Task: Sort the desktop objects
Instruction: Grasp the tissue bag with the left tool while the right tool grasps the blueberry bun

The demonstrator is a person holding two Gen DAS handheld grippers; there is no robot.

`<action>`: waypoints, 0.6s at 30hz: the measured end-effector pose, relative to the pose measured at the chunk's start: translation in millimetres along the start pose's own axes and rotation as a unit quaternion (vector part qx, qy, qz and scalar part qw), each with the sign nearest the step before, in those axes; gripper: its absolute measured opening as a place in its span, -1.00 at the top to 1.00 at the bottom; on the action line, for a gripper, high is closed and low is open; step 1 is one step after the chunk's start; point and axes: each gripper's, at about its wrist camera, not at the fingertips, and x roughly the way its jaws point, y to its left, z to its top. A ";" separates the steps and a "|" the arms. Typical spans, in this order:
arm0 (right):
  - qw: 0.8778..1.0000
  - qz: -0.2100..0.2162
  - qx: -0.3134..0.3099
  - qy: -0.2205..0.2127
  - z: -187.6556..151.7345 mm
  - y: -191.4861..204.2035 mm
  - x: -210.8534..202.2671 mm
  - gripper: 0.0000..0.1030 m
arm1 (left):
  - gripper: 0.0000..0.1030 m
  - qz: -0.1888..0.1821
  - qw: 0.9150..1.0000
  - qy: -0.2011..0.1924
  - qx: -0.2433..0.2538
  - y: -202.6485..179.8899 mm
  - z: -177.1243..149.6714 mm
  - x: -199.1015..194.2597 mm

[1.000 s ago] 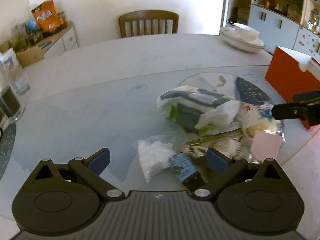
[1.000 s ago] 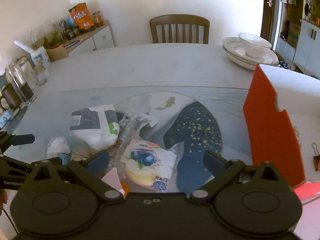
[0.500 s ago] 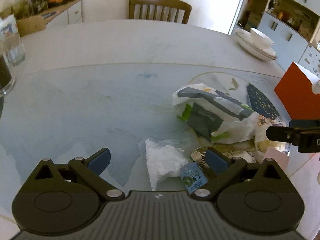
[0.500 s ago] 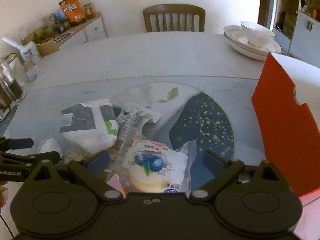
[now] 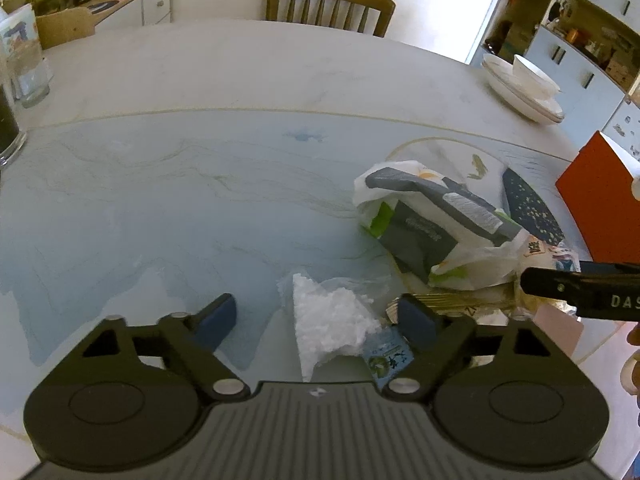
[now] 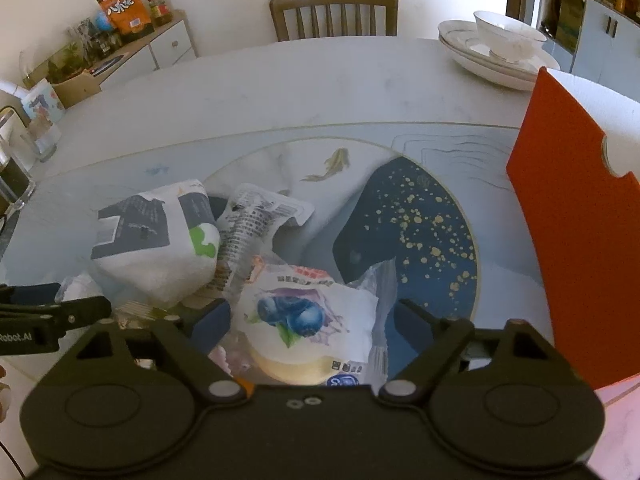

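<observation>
Marble surface (image 5: 248, 80) carried the litter pile. Both claws stood spread, gripping nothing. My left claw (image 5: 316, 318) bracketed the white tissue wad (image 5: 332, 316); my right claw (image 6: 310, 322) bracketed the blueberry pastry packet (image 6: 308, 328).

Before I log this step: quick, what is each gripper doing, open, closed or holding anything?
Left gripper: open, holding nothing, fingers either side of the crumpled white tissue.
Right gripper: open, holding nothing, fingers either side of the blueberry snack packet.

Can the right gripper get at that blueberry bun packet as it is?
Probably yes. The right gripper is open, and the bun packet lies between its fingers on top of the pile, nothing covering it.
</observation>
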 end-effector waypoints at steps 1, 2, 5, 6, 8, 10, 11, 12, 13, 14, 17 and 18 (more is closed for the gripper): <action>1.000 0.000 0.000 0.000 0.3 0.2 0.0 -0.63 | -0.53 -0.004 1.000 0.000 0.000 -0.3 0.2 -0.4; 1.000 0.000 0.000 0.000 0.3 0.4 0.0 -0.62 | -0.44 -0.007 1.000 -0.001 0.000 -0.7 0.4 -0.8; 1.000 -0.001 -0.002 -0.002 0.5 0.6 -0.7 -0.60 | -0.22 -0.016 1.000 -0.001 0.000 -2.7 0.4 -1.9; 1.000 -0.002 -0.002 -0.003 0.7 0.6 -0.8 -0.57 | -0.14 -0.018 1.000 -0.001 0.001 -3.9 0.7 -2.0; 1.000 -0.001 0.000 -0.003 0.9 0.2 -1.2 -0.53 | -0.04 -0.023 1.000 0.000 0.001 -4.9 1.3 -2.3; 1.000 0.002 0.004 -0.004 1.5 -0.7 -1.7 -0.49 | 0.05 -0.025 1.000 0.001 0.001 -6.1 2.2 -2.2; 1.000 0.005 0.006 -0.004 2.1 -1.6 -2.1 -0.47 | 0.11 -0.025 1.000 0.001 0.001 -6.6 2.2 -2.2; 1.000 0.007 0.009 -0.005 2.0 -2.3 -2.8 -0.45 | 0.12 -0.025 1.000 0.001 0.000 -6.7 2.6 -1.9; 1.000 0.010 0.013 -0.005 2.2 -3.6 -3.9 -0.42 | 0.14 -0.026 1.000 0.002 -0.002 -6.2 2.8 -2.0; 1.000 0.012 0.018 -0.006 2.7 -4.9 -5.0 -0.40 | 0.20 -0.029 1.000 0.003 -0.005 -5.3 2.7 -2.2; 0.999 0.020 0.031 -0.010 2.5 -10.2 -9.0 -0.30 | 0.26 -0.031 1.000 0.002 -0.004 -5.7 2.1 -3.4; 0.999 0.020 0.032 -0.011 2.3 -11.8 -10.0 -0.25 | 0.27 -0.031 1.000 0.001 -0.003 -5.9 1.9 -4.0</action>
